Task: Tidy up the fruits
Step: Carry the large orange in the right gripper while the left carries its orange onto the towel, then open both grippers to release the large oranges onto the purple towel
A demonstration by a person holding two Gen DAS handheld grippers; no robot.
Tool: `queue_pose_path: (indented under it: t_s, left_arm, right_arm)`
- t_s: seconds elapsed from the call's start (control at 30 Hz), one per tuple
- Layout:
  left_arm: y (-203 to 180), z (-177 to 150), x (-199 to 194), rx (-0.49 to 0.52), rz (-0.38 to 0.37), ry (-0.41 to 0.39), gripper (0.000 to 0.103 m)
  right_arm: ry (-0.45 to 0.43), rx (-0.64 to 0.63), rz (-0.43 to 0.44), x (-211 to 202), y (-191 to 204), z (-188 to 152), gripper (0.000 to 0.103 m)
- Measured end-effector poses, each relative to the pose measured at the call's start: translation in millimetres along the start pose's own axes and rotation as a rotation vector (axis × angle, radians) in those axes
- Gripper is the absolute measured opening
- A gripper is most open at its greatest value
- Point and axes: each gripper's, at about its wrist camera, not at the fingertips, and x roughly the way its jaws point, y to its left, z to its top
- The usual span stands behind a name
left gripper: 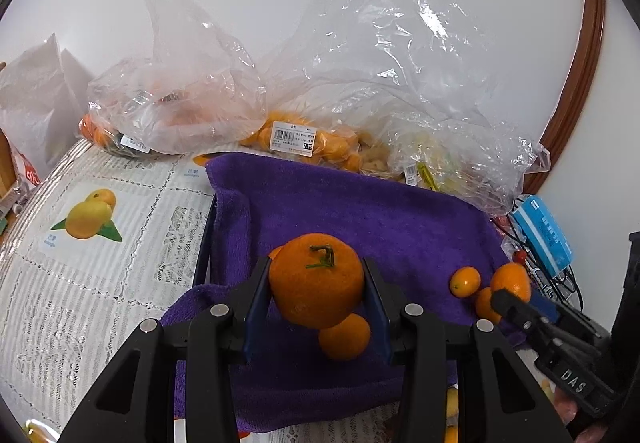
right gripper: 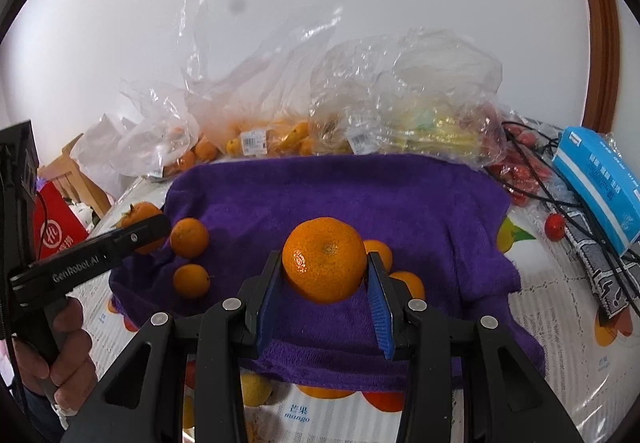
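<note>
Left gripper (left gripper: 316, 307) clamps stemmed round orange mandarin (left gripper: 316, 279) | right gripper (right gripper: 326, 291) clamps glossy orange mandarin (right gripper: 324, 259) | both directly above purple terry towel (right gripper: 400, 195)

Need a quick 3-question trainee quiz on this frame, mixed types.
1. True or false: both grippers, left and right, are shut on a mandarin.
2. The loose fruit lies on a: A) towel B) tray C) plate
3. Fill in: the price-labelled bag sits ___ the towel, by the wall.

Key: 1 true; 2 A; 3 behind
</note>
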Motion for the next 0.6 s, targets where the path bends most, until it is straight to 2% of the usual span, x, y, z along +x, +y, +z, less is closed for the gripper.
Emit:
queue_pose_path:
  t_s: [0.6]
  left_arm:
    - [4, -4, 12, -0.025, 0.04, 0.06, 0.041]
  right_arm:
    - [0.082, -0.005, 0.001, 20, -1, -11, 0.041]
